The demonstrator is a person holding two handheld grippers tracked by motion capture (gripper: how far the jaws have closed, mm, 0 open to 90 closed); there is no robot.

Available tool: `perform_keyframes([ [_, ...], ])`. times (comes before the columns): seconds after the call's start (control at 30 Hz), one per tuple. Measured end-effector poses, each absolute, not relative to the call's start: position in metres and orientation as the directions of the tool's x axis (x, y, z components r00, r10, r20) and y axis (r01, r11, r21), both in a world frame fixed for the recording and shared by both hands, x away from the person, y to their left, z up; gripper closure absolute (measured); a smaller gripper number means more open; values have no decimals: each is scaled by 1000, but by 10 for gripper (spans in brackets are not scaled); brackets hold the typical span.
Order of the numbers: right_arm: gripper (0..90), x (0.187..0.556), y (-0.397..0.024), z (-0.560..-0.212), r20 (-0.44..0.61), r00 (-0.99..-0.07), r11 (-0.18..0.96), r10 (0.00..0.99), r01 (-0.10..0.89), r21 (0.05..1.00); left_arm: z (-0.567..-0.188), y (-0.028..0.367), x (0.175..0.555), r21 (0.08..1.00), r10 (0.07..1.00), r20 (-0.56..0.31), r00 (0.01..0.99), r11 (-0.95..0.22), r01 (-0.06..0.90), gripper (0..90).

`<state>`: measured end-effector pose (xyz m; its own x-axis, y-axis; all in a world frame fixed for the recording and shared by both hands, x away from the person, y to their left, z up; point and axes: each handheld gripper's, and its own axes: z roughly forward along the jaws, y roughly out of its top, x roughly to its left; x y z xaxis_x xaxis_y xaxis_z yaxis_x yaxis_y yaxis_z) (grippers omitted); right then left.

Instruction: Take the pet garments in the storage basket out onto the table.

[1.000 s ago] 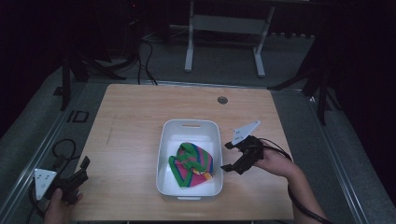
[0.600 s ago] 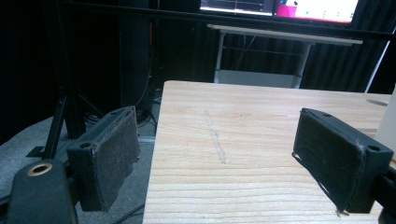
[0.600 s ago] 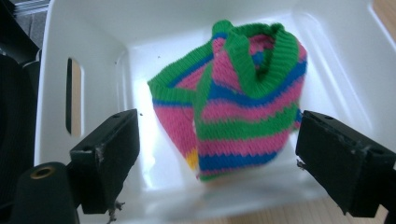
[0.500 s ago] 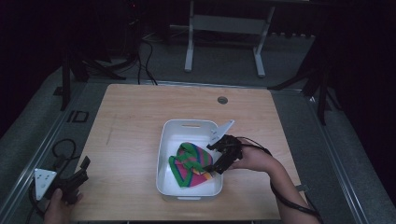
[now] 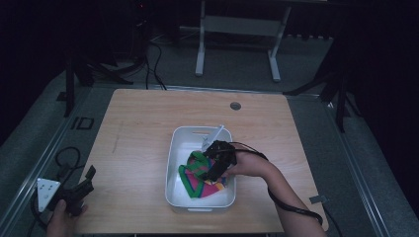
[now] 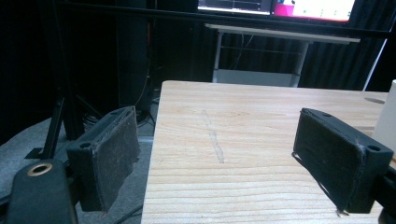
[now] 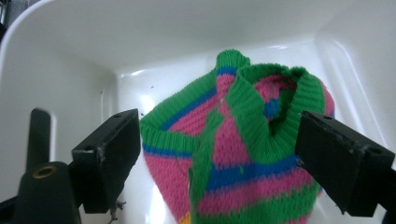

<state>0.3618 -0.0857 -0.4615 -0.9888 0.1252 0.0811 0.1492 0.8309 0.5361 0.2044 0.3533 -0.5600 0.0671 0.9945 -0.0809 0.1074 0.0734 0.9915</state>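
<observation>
- We see a white tub (image 5: 172, 168) standing on the wooden worktop (image 5: 138, 128), its long side running away from the person.
- Inside the tub lies a knitted piece (image 5: 197, 175), striped in green, pink and blue, bunched in the half of the tub nearer the person.
- From above, the knitted piece stretches roughly along the tub's long side; its green ribbed opening (image 7: 275, 107) faces up and toward the tub's far wall in the right gripper view.
- The right tongs (image 5: 210, 170) are down inside the tub, above the knitted piece, held by the person's right hand (image 5: 244, 165) reaching in over the tub's right rim.
- In the right gripper view we find the right tongs (image 7: 243, 158) spread wide, one jaw on either side of the knitted piece (image 7: 233, 158), which sits between them; we cannot tell whether either jaw touches the wool.
- The left tongs (image 5: 81, 182) are well apart from the tub, at the worktop's near left corner, in the person's left hand (image 5: 62, 217).
- In the left gripper view the left tongs (image 6: 233, 158) are spread, with bare worktop (image 6: 243, 121) between the jaws.
</observation>
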Motion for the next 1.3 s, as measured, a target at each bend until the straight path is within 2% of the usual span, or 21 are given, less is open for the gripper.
perform_keyframes([
  [0.33, 163, 366, -62, -478, 69, -990, 873, 124, 142, 466, -560, 353, 205, 992, 994, -79, 71, 71, 106, 148],
  [0.4, 209, 366, -58, -481, 58, -990, 885, 126, 139, 444, -560, 353, 204, 992, 994, -80, 71, 73, 107, 147],
  [0.53, 197, 365, -53, -483, 40, -993, 890, 115, 121, 440, -560, 353, 204, 991, 994, -81, 70, 73, 108, 147],
  [0.7, 203, 362, -40, -497, -36, -993, 945, 114, 97, 314, -560, 353, 204, 992, 994, -81, 70, 73, 107, 148],
  [0.87, 227, 361, -34, -503, -48, -994, 967, 97, 83, 243, -560, 354, 204, 991, 994, -82, 71, 74, 107, 148],
  [0.9, 339, 361, -32, -507, -49, -996, 977, 73, 61, 206, -560, 354, 204, 991, 994, -82, 71, 74, 107, 148],
  [1.0, 429, 357, -29, -513, -76, -997, 992, 24, 14, 126, -560, 354, 204, 992, 994, -81, 71, 74, 107, 148],
  [1.07, 472, 355, -28, -514, -97, -995, 993, 4, -8, 121, -560, 354, 204, 992, 994, -81, 70, 73, 107, 147],
  [1.1, 553, 355, -29, -513, -105, -994, 992, 7, -6, 125, -560, 353, 204, 992, 994, -81, 70, 74, 106, 147],
  [1.13, 681, 355, -29, -512, -124, -992, 991, 9, -8, 134, -560, 353, 204, 992, 994, -81, 70, 74, 106, 148],
  [1.17, 738, 355, -31, -510, -138, -990, 989, 12, -8, 146, -560, 353, 204, 992, 994, -82, 71, 74, 107, 148],
  [1.3, 778, 358, -38, -500, -123, -991, 978, 44, 17, 207, -560, 354, 204, 991, 994, -82, 71, 74, 107, 148],
])
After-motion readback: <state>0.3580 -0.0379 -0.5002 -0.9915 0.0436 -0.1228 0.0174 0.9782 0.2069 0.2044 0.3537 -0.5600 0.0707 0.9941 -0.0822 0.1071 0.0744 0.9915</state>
